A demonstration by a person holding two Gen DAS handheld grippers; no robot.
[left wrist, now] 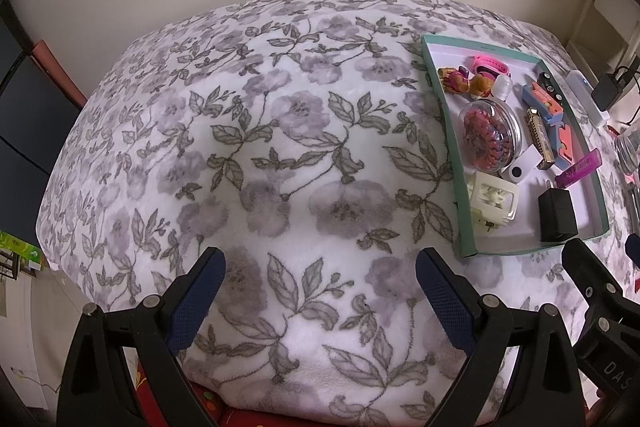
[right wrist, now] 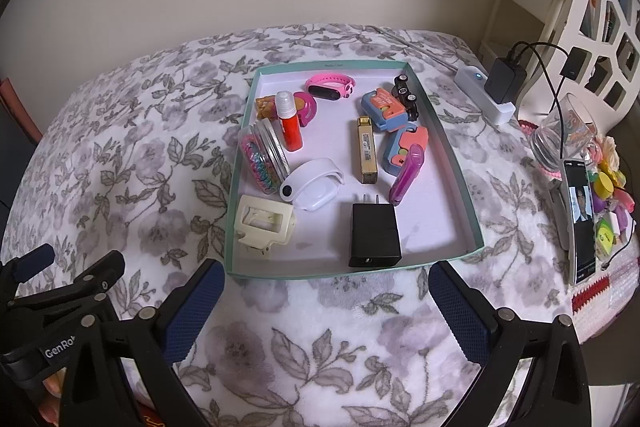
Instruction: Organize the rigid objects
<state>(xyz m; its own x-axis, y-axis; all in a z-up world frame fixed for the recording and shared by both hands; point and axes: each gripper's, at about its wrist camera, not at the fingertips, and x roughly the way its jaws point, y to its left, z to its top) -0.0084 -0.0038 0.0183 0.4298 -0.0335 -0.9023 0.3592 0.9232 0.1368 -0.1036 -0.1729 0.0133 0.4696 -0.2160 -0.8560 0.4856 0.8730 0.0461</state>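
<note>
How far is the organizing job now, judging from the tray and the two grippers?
Done, it seems: the small items, such as the black charger, jar and pink band, lie inside the green tray. In hand: nothing; the left gripper and right gripper are open and empty. Left: possibly nothing, since the blanket beside the tray shows no loose objects.
</note>
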